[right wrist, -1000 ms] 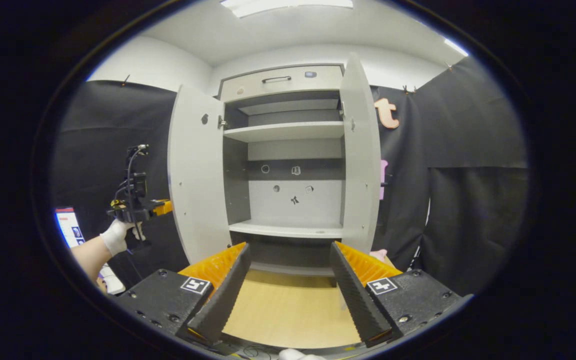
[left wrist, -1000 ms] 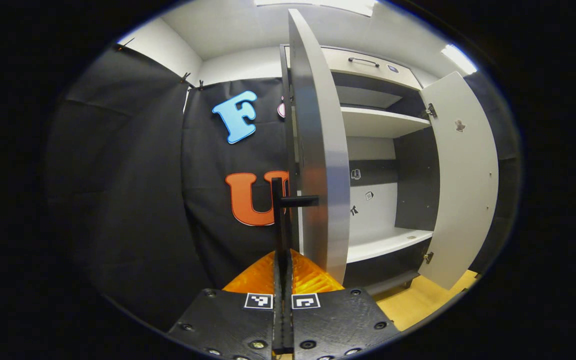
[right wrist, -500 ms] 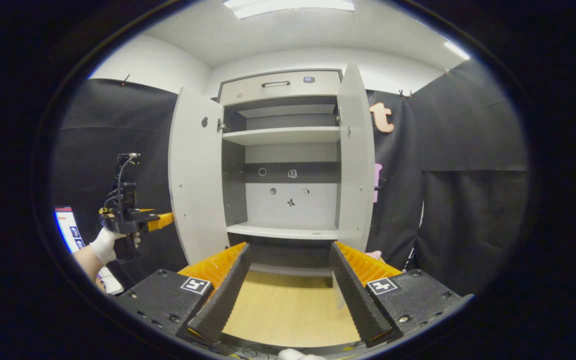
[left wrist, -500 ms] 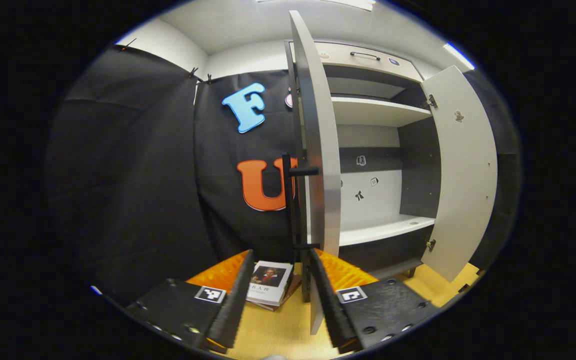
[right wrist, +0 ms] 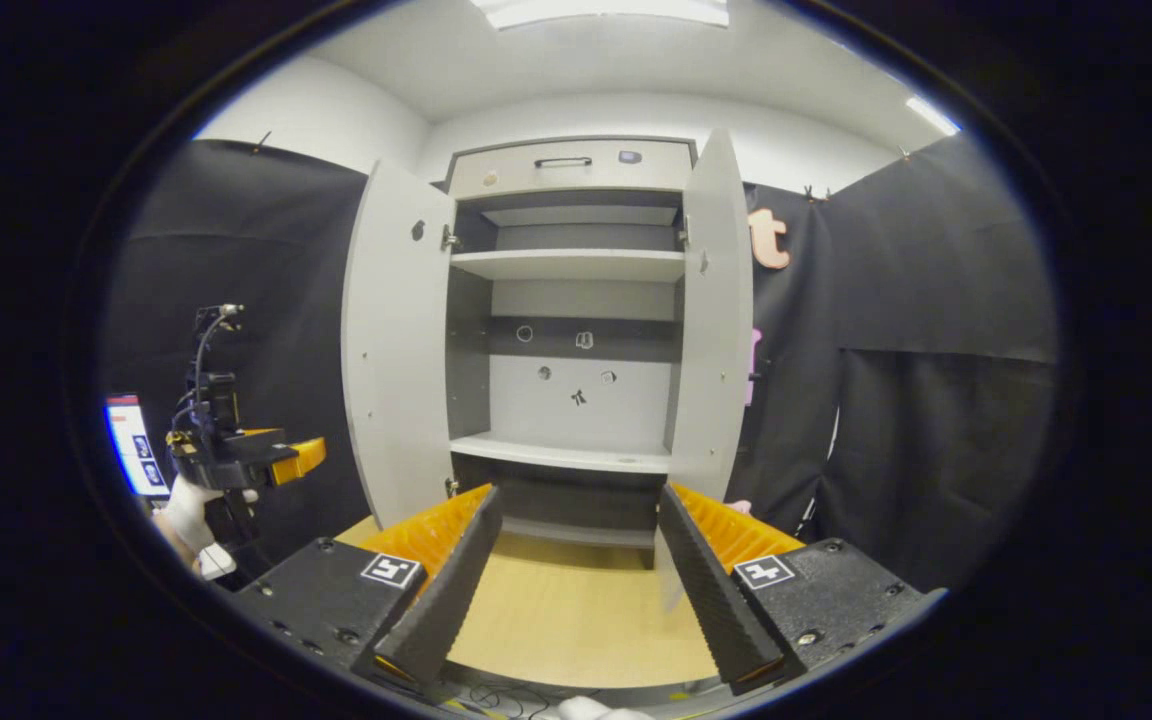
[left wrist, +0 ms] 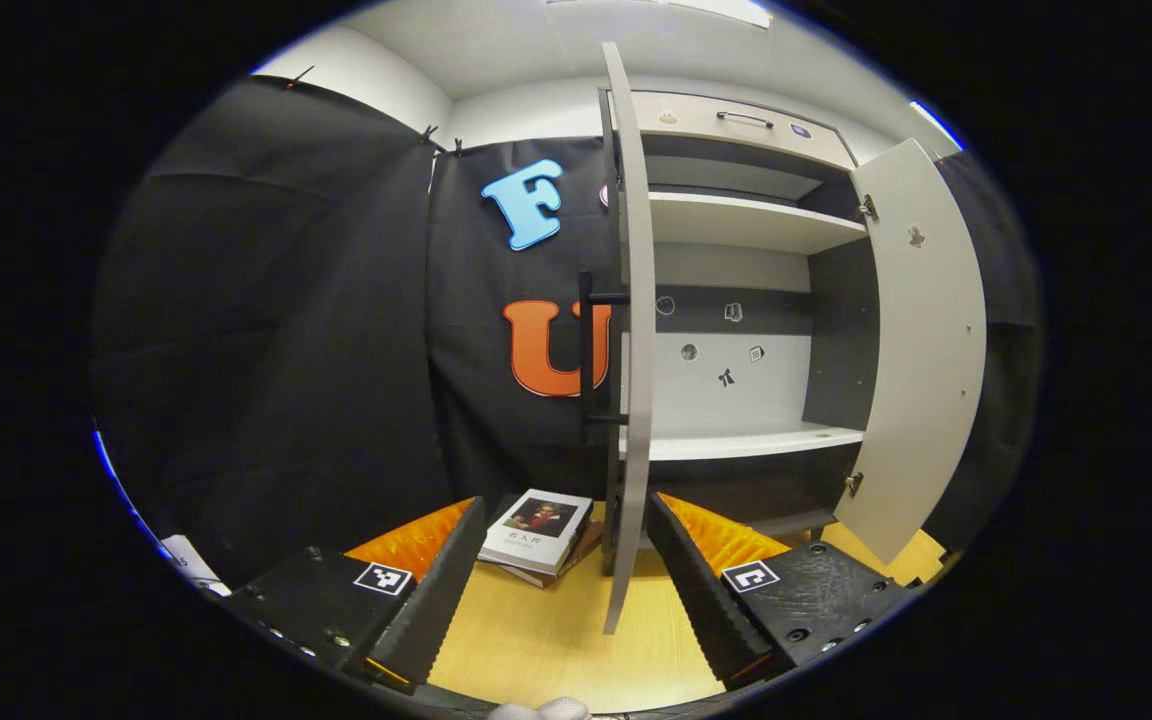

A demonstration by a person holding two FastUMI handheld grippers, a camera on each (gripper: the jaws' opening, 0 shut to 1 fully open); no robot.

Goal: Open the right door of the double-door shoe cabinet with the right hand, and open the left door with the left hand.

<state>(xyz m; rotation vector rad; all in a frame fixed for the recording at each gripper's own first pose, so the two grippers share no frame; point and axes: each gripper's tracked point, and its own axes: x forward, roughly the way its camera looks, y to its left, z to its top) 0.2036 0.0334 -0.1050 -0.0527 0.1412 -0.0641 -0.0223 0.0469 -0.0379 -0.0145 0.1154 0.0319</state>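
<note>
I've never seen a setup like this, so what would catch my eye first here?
The tall shoe cabinet stands with left door and right door swung wide, its shelves bare. The right gripper frames it with open fingers; the left gripper hangs at the far left.

**Cabinet mouth open, left door edge in the lane**

In the right gripper view the shoe cabinet (right wrist: 576, 300) stands open mid-frame, its left door (right wrist: 396, 340) and right door (right wrist: 716, 320) swung out to either side; the bare floor (right wrist: 576, 620) leads straight in. In the left gripper view the left door (left wrist: 633, 330) stands edge-on at centre, with its black handle (left wrist: 588, 350) just left. A stack of books (left wrist: 539, 520) lies on the floor at lower centre.
</note>
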